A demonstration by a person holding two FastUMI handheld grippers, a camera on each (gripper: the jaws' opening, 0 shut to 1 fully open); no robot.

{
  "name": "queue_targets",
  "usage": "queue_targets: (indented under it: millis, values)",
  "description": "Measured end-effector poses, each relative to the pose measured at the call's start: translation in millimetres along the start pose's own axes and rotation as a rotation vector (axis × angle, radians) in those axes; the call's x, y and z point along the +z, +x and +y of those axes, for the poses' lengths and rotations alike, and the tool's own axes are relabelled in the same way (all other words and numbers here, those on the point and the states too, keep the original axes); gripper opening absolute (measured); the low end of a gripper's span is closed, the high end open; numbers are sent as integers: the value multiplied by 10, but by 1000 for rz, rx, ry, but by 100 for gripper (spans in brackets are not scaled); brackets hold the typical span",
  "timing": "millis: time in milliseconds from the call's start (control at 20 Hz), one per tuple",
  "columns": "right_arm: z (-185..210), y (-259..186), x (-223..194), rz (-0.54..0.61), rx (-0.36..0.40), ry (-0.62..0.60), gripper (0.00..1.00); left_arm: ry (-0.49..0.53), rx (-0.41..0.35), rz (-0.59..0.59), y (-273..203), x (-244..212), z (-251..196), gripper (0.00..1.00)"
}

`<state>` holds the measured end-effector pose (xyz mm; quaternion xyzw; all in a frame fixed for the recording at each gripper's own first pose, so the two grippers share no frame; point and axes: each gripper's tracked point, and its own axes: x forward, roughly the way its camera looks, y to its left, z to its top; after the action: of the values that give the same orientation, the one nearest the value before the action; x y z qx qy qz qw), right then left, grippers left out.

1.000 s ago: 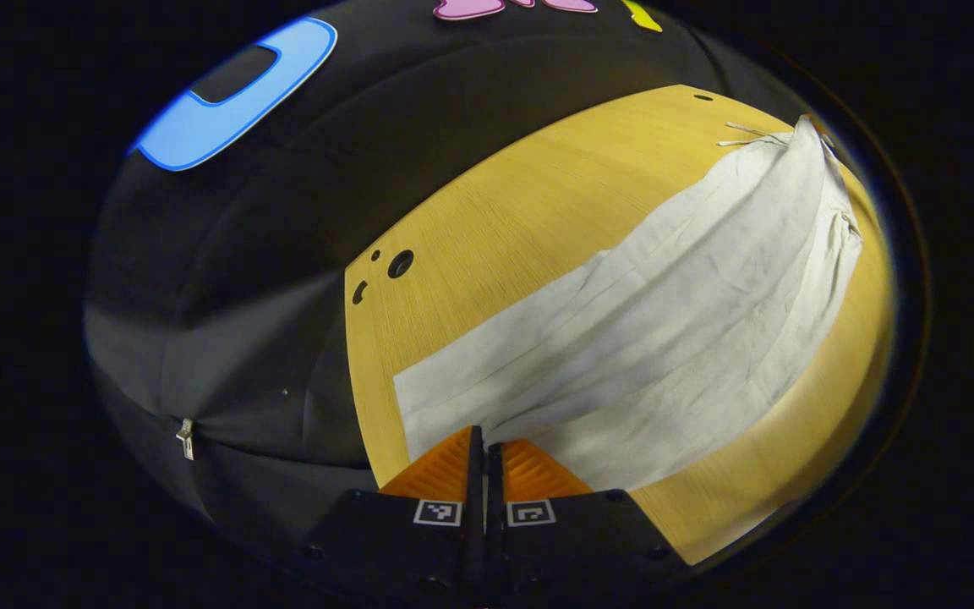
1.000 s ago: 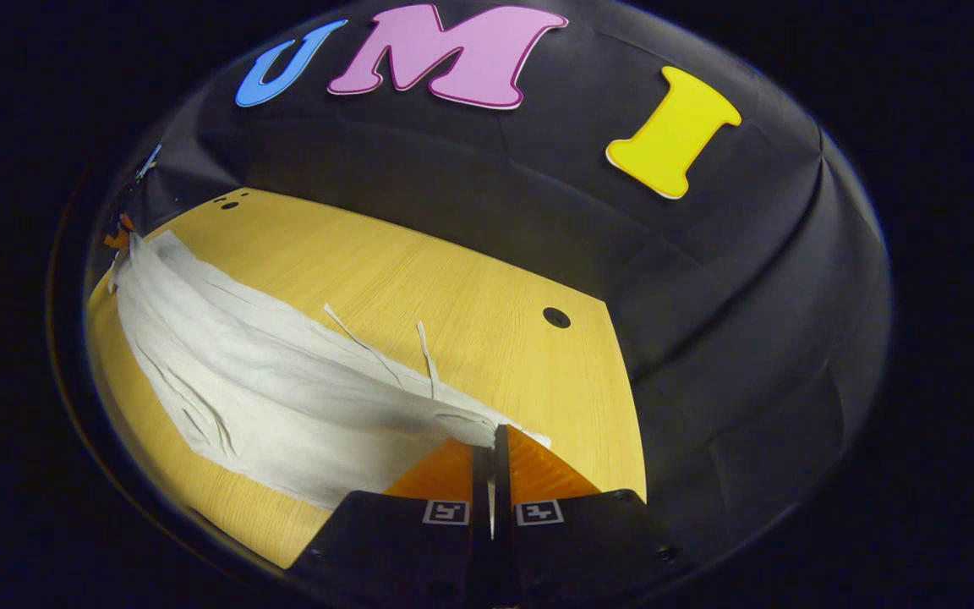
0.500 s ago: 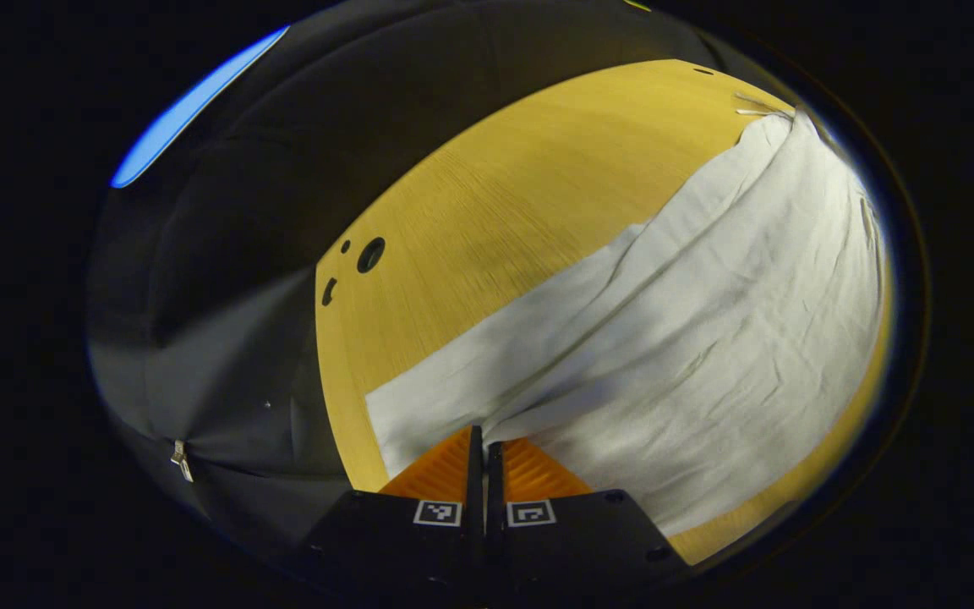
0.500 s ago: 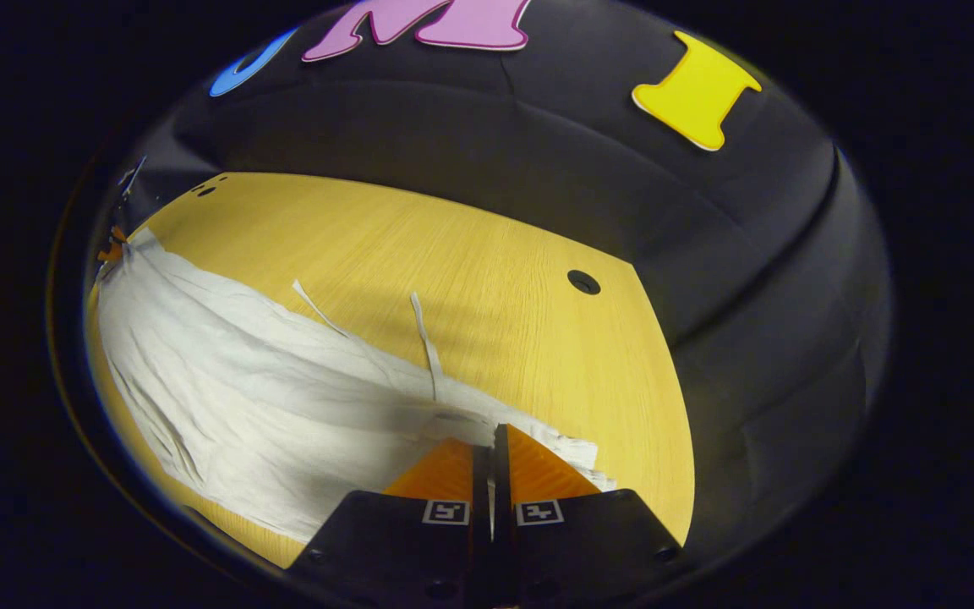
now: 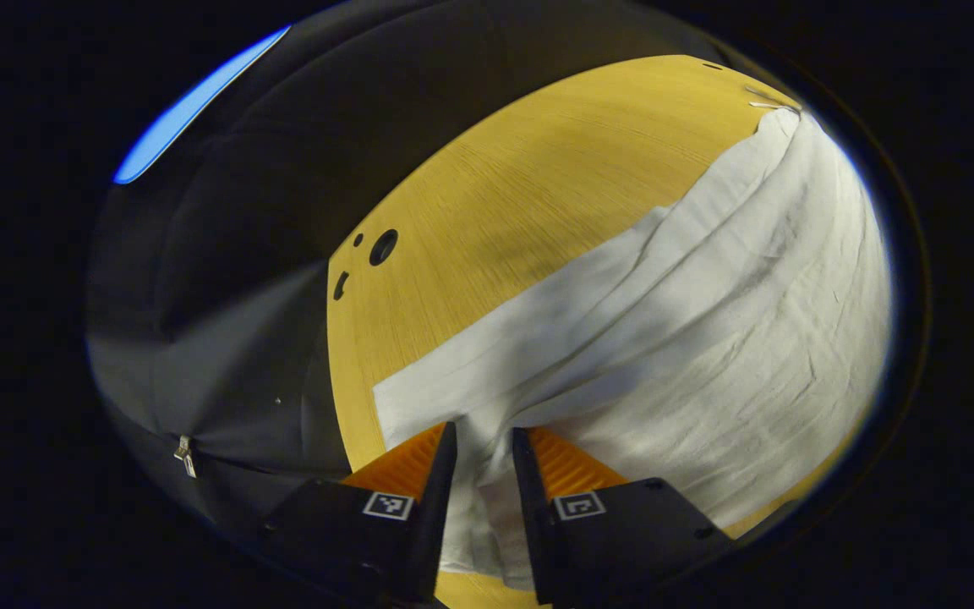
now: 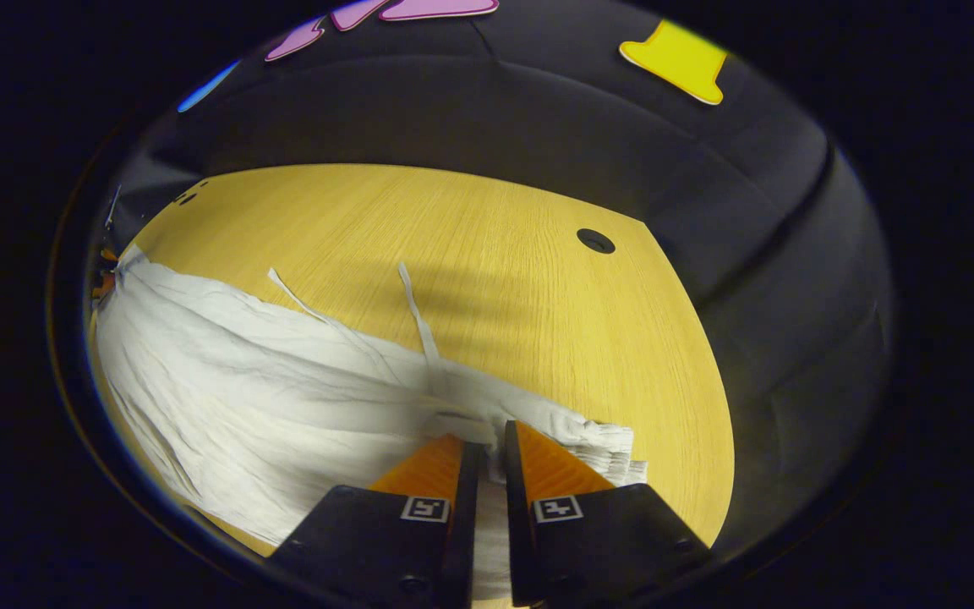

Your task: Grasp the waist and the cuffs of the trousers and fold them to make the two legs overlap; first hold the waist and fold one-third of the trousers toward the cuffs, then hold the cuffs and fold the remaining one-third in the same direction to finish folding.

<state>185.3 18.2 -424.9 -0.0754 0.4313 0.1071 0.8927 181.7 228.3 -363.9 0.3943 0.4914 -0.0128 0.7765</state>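
With legs overlapped as white crumpled cotton trousers lie on yellow wooden table, left gripper parted, right gripper narrowly parted, both thirds folds remaining.

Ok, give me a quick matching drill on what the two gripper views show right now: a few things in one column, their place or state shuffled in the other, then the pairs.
Things
1. left gripper
2. right gripper
3. drawstrings
4. round hole

Place or state
A. lying loose on the bare table, running out from the waist
B. jaws wide apart, with the trousers between them at the cuff end
C. in the tabletop near its far corner
D. jaws a narrow gap apart, at the gathered waistband

Pairs: 1-B, 2-D, 3-A, 4-C
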Motion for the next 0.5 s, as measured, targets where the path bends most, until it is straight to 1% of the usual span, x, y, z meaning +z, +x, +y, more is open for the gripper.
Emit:
queue_targets:
  millis: [50,150,200,250,300,350,400,500]
  values:
    - [-5,-11,-13,4,-1,-13,29,2,21,-2,-1,4,38,52]
    - [-12,-49,13,2,3,-30,34,15,69,-14,-33,29,169,73]
    - [37,-82,20,2,29,-20,43,18,77,-20,-74,48,203,90]
    - [124,-125,17,7,60,-5,61,20,71,-22,-124,34,204,96]
    - [153,-173,31,9,70,-7,80,24,70,-26,-121,8,232,98]
    - [142,-203,24,3,66,-24,95,32,73,-31,-158,-8,257,95]
    - [135,-256,37,-5,61,-44,95,41,79,-36,-212,-19,275,97]
    - [107,-367,53,-22,51,-61,95,54,78,-64,-334,-46,285,97]
